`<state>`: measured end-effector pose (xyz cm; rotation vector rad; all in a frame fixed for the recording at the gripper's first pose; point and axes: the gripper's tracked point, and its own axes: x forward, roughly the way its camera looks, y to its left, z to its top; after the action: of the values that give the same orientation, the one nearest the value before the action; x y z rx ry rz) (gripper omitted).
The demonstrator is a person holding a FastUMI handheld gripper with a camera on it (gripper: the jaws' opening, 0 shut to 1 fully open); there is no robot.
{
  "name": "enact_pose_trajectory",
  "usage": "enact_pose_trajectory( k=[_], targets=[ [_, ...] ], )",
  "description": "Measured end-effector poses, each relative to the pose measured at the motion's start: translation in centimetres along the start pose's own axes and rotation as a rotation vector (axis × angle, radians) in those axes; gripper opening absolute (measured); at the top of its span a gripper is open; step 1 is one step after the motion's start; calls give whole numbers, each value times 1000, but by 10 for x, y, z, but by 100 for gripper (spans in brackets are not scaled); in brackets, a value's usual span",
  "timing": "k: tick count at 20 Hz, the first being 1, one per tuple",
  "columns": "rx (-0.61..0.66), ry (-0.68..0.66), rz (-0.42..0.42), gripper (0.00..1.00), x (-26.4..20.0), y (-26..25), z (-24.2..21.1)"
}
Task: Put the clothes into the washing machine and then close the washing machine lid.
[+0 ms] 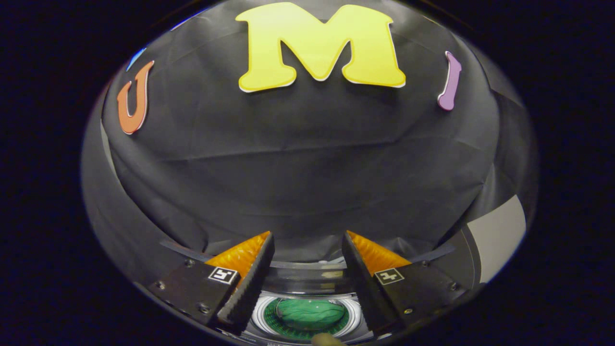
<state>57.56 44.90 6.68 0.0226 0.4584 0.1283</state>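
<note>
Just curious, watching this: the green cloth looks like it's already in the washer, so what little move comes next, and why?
Probably reach for the lid: the green clothes lie in the washing machine drum, and the hand-held gripper is open and empty above it.

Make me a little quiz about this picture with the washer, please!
1. True or false: the gripper is squeezing the green cloth.
2. Where is the green cloth? A) inside the washer drum, B) hanging on the wall, C) between the fingertips.
3. Fill in: the orange fingers are spread ____.

Key:
1. False, the fingers are apart and hold nothing.
2. A, it lies in the drum below the fingers.
3. Open.
</note>
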Motion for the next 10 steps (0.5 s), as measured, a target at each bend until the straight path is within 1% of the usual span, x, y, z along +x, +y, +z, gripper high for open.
enact_pose_trajectory(
  k=[5,10],
  targets=[
    [-10,-59,17,89,-19,1,-11],
    [-14,-133,13,89,-38,1,-25]
  ],
)
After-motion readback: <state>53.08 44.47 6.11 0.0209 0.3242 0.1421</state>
